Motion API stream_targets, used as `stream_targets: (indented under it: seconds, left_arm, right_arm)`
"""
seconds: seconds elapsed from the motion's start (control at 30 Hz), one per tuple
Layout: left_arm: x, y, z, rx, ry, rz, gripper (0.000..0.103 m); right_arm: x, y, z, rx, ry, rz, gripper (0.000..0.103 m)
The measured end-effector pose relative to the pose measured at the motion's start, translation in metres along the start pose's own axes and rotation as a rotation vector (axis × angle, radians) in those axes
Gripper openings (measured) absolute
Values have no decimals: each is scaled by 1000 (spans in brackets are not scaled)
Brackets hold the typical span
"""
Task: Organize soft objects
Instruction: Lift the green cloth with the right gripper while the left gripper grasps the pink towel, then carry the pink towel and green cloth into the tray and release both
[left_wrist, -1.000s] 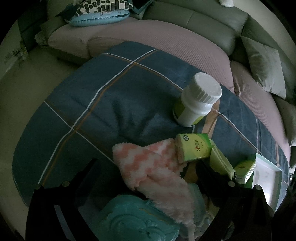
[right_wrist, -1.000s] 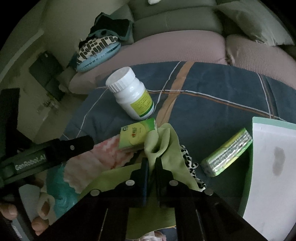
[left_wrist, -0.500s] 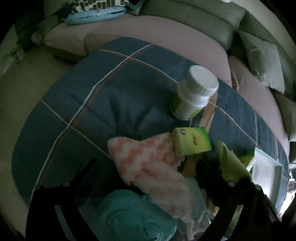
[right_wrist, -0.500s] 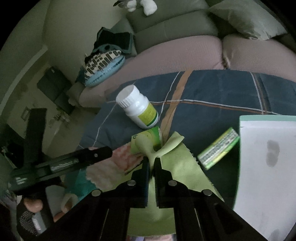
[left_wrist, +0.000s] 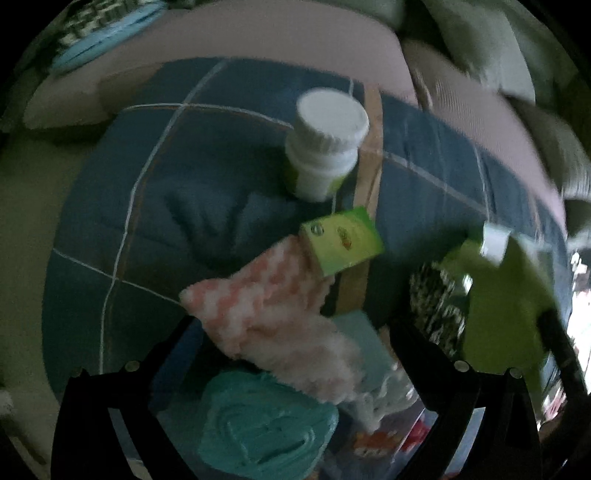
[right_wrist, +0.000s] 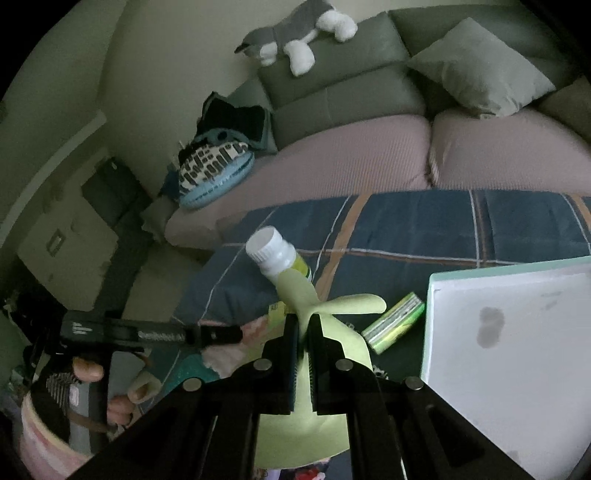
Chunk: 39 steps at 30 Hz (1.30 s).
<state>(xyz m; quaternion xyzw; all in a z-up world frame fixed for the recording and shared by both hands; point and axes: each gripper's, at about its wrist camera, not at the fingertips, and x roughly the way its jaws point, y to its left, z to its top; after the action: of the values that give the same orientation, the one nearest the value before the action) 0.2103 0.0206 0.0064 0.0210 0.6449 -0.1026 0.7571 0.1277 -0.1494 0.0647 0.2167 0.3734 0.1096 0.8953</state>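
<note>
Cloth (right_wrist: 325, 373), thin, light and limp, hangs pinched by a bunched fold between the shut jaws of the right gripper (right_wrist: 303, 334), likely to drape and swing, while the left gripper (left_wrist: 291, 373) straddles a fluffy pink sock (left_wrist: 273, 325), jaws wide, gripping nothing.

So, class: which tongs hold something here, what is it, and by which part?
The right tongs are shut on the light green cloth, pinching a bunched fold near its upper edge. The left tongs stand open, holding nothing.
</note>
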Motion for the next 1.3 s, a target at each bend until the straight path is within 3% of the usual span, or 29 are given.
stream_targets:
  seconds: [0.1,0.2,0.4,0.53,0.87,1.3]
  left_arm:
    - [12,0,8,22,87,20,66]
    - [21,3,15,3,133,26,64]
    - [35,12,21,-65,202,1,37]
    - [34,16,20,-90,198,-20,19]
    - [-21,21,1,-106,75,-94,11]
    - [-136,8,0,-64,-235,-188,11]
  right_arm:
    - [-4,-4,1,15,-9,4,5]
    - [-9,-7,2,21,-23,-1,5]
    - [-14,-15,4,49,-42,-10,5]
    - [-20,-20,6,63,-58,-8,5]
    - [-31,-23,9,76,-97,17,5]
    - [-73,-23,19,81,-212,39,5]
